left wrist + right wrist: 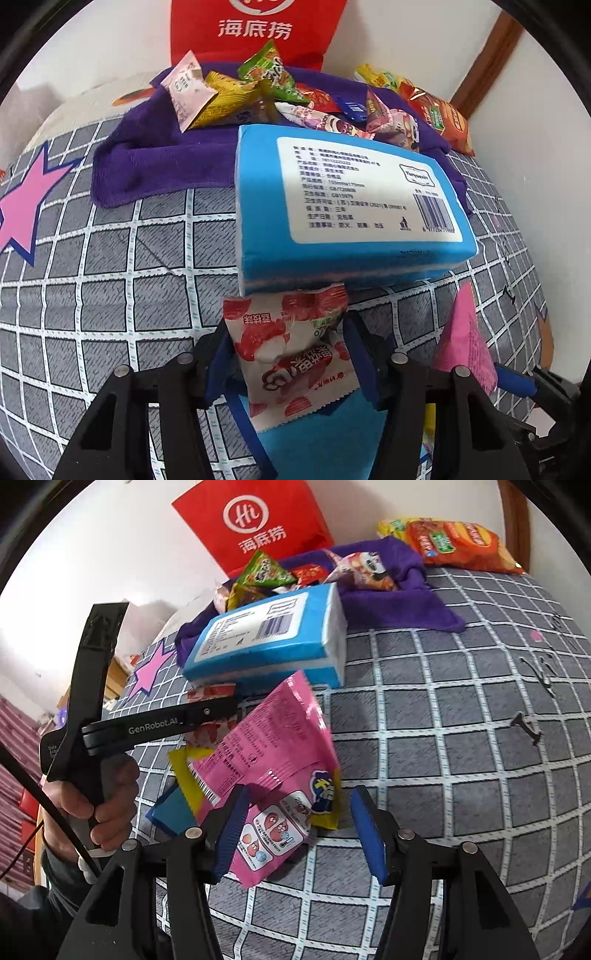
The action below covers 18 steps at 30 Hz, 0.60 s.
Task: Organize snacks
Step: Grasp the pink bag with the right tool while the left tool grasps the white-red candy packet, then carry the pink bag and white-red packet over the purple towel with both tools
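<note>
My left gripper [286, 354] is shut on a red-and-white snack packet [291, 354], held just in front of a blue tissue pack [343, 199]. My right gripper [299, 819] is open; a pink snack packet [273, 760] sits tilted between its fingers, blurred, touching the left pad [232, 830] and apart from the right one. The pink packet also shows in the left wrist view [467, 339]. The left gripper [221, 710] shows in the right wrist view, beside the pink packet. A pile of snacks [280, 96] lies on a purple towel [155, 162] behind the tissue pack.
A red paper bag [258, 29] stands against the wall behind the towel. Chip bags [454, 542] lie at the far right of the grey checked bed cover [461, 738]. A blue flat item [171, 810] lies under the pink packet.
</note>
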Each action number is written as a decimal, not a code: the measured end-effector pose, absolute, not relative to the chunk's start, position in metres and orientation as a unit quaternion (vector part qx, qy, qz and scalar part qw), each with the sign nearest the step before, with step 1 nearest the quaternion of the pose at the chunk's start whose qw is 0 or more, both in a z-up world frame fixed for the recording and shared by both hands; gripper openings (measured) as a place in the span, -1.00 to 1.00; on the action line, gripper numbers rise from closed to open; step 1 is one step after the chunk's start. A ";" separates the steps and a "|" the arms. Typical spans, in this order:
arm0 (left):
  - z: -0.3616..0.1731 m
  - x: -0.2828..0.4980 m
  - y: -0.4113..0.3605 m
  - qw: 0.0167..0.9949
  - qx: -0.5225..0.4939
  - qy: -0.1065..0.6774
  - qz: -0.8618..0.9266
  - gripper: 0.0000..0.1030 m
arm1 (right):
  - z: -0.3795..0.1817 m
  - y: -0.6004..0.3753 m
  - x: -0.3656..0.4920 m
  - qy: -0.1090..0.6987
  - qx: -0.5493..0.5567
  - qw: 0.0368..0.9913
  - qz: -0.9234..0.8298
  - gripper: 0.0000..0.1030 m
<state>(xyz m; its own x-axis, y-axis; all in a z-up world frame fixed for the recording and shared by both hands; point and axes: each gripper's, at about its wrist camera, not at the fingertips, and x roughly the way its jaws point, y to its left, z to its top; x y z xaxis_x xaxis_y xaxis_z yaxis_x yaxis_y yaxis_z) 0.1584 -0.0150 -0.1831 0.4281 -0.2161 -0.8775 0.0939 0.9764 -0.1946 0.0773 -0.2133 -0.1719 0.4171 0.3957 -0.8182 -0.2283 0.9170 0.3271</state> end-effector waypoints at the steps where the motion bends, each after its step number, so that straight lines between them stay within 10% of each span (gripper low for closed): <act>1: -0.183 0.159 -0.013 0.842 -0.059 0.527 -0.094 -0.01 | -0.173 -0.211 0.078 0.507 0.079 0.837 0.187 0.22; 13: -0.171 0.143 0.023 0.839 -0.077 0.531 -0.087 -0.34 | -0.192 -0.181 0.106 0.498 0.044 0.841 0.208 0.49; 18: -0.164 0.142 0.037 0.842 -0.090 0.525 -0.081 -0.36 | -0.190 -0.175 0.107 0.496 0.044 0.841 0.213 0.10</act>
